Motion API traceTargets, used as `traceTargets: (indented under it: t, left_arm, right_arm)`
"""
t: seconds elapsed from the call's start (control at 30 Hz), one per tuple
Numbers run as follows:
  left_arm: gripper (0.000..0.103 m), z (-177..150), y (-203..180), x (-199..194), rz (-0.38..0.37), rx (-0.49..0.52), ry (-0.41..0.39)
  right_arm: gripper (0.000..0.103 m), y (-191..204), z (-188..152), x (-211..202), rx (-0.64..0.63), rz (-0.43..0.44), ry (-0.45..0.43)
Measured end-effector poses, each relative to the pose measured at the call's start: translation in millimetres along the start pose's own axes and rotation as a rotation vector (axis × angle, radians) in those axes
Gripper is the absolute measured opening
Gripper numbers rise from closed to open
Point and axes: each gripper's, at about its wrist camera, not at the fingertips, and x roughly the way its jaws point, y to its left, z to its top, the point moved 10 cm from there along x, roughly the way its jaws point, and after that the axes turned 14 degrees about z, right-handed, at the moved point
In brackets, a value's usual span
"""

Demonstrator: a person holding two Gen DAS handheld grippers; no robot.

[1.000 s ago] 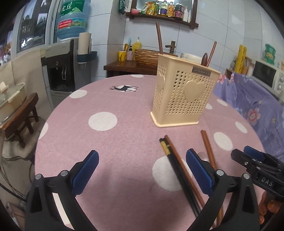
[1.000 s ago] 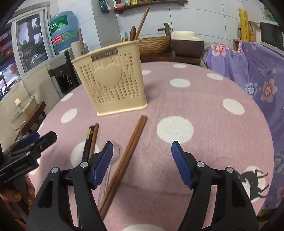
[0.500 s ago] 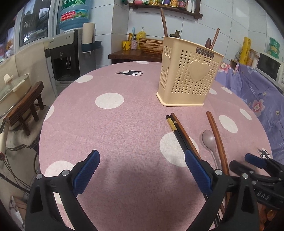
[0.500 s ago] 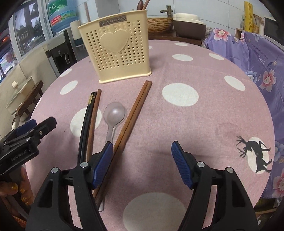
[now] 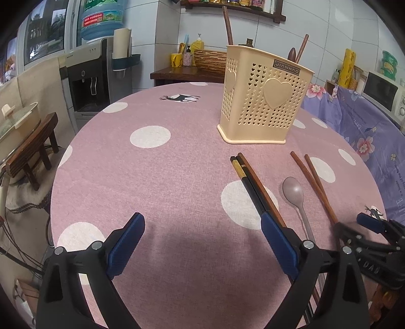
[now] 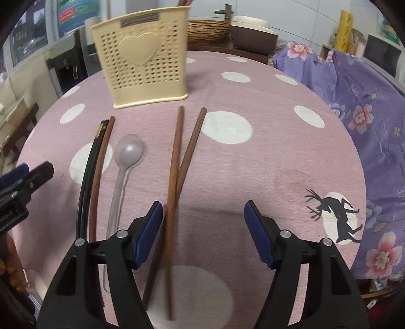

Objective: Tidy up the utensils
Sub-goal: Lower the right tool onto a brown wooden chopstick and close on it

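Since half a second ago the two brown chopsticks have splayed from parallel into a crossed V. They lie just right of the spoon, before the cream holder. Both the right tongs and left tongs stay spread, gripping nothing above the pink surface.

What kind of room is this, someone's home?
Most likely a home kitchen or dining corner: a white microwave oven, a water dispenser with a blue bottle and a wooden wall shelf of jars surround a round table in pink polka-dot cloth.
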Motion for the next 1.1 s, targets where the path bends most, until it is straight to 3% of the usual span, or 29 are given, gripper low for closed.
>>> traceTargets:
  t: [0.1, 0.4, 0.6, 0.8, 0.9, 1.07, 1.1]
  left_arm:
    - [0.091, -1, -6, 0, -0.011, 0.008, 0.004]
    - [0.077, -11, -39, 0, -0.055, 0.070, 0.036]
    - [0.075, -18, -50, 6, -0.001, 0.128, 0.037]
    - [0.073, -19, -17, 13, 0.107, 0.123, 0.064]
    - [0.071, -14, -7, 11, 0.044, 0.036, 0.089]
    - [0.071, -1, -23, 5, 0.034, 0.089, 0.042]
    - [0.071, 1, -27, 6, 0.026, 0.094, 0.040]
  right_arm:
    - [0.068, -2, 2, -4, 0.000, 0.005, -0.009]
    - [0.068, -3, 4, -3, 0.029, 0.045, -0.039]
    - [0.068, -4, 3, -5, 0.033, 0.059, -0.046]
    - [0.068, -16, 4, -8, 0.045, 0.049, -0.056]
    - [0.068, -21, 7, -8, 0.060, 0.059, -0.064]
    - [0.067, -16, 17, -2, 0.041, 0.122, -0.068]
    - [0.064, -16, 21, -1, 0.026, 0.125, -0.072]
